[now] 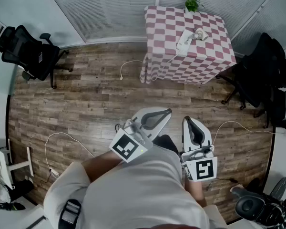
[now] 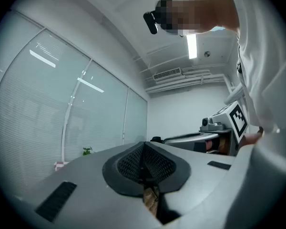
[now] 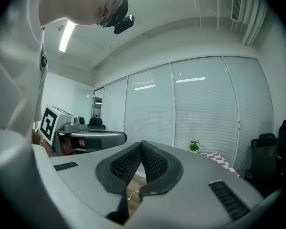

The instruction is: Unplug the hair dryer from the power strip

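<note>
Far ahead in the head view stands a table under a pink-and-white checked cloth (image 1: 205, 61). On it lie a white power strip (image 1: 183, 42) and a pale hair dryer (image 1: 199, 34) side by side; whether the plug is seated is too small to tell. I hold both grippers close to my body, far short of the table. My left gripper (image 1: 168, 111) has its jaws together with nothing between them, and its dark pads meet in the left gripper view (image 2: 144, 144). My right gripper (image 1: 187, 120) is likewise shut and empty (image 3: 142, 143).
A small green plant (image 1: 192, 4) sits at the table's far edge. Black office chairs stand at the left (image 1: 31, 51) and right (image 1: 257, 73). White cables trail over the wooden floor (image 1: 126, 67), (image 1: 62, 137), (image 1: 238, 124). Blinds line the far wall.
</note>
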Tool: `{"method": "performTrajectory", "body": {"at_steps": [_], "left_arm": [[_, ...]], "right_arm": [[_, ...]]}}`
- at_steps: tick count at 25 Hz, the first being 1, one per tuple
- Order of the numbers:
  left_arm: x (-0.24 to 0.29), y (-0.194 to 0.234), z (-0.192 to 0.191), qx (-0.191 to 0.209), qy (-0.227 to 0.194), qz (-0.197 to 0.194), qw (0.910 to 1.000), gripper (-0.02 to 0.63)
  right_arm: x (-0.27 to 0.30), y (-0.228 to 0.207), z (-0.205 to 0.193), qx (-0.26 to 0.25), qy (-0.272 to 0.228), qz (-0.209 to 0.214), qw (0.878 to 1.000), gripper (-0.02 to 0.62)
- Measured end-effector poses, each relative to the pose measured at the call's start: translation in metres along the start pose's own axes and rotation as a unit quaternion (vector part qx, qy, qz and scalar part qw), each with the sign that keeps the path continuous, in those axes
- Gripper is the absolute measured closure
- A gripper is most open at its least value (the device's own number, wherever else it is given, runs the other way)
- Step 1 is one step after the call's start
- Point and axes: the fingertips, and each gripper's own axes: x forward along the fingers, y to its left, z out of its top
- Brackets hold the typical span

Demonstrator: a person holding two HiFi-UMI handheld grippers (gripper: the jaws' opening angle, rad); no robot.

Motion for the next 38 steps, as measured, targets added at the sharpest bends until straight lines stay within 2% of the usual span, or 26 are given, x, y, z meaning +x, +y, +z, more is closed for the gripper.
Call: {"method": "performTrajectory", "body": {"at_steps": [3, 7, 25, 38], "left_arm": [[-0.004, 0.0, -0.003, 0.037, 0.023, -0.008, 0.999, 0.575], [-0.006, 0.004, 0.006, 0.003, -0.001, 0.007, 1.0, 0.575], [0.025, 0.024, -0.004, 0.0, 0.006, -0.007, 1.0, 0.575], [0.082, 0.05, -0.009, -0.001, 0.006, 0.002, 1.0, 0.575]], "right_arm": [[0.001, 0.004, 0.002, 0.0, -0.002, 0.001, 1.0, 0.565], [0.002, 0.004, 0.006, 0.018, -0.011, 0.001, 1.0, 0.565], [0.027, -0.025, 0.001, 0.027, -0.018, -0.007, 0.999, 0.563], [0.056, -0.082, -0.002, 0.041, -0.03, 0.009, 0.999, 0.563]]}}
